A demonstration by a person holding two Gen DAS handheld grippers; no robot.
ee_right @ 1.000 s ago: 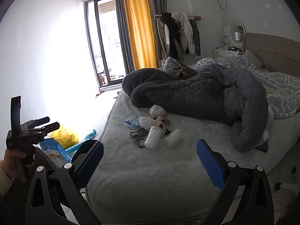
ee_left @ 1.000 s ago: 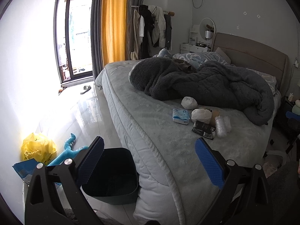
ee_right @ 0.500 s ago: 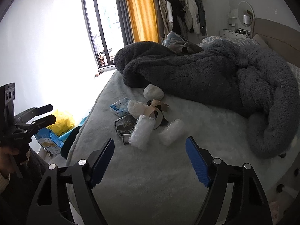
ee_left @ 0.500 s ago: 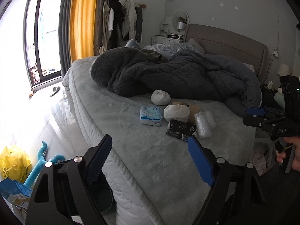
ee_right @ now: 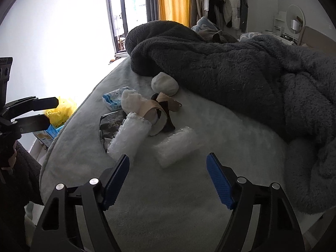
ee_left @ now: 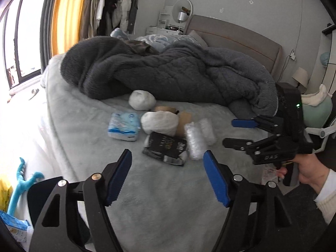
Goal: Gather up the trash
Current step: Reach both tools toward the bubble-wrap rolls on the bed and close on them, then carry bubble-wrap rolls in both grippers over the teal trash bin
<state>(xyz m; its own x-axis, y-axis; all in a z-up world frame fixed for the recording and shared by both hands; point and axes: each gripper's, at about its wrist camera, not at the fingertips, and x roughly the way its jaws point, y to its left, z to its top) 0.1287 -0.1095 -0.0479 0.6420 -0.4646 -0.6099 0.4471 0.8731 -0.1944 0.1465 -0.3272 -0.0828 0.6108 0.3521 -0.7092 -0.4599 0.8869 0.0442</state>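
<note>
The bed (ee_left: 88,147) stretched ahead of both tools, its grey blanket (ee_left: 168,73) heaped beyond the trash. The left gripper (ee_left: 167,179) was released, jaws spread and holding nothing, with the black packet (ee_left: 166,147) just ahead between its fingers. The right gripper (ee_right: 168,178) was likewise released and holding nothing, a bubble-wrap roll (ee_right: 175,147) lying just ahead and a white wad (ee_right: 164,84) farther on.

Daylight from window (ee_right: 124,16) blows out left side; fisheye edges warped, dark vignette; focus fairly sharp.
</note>
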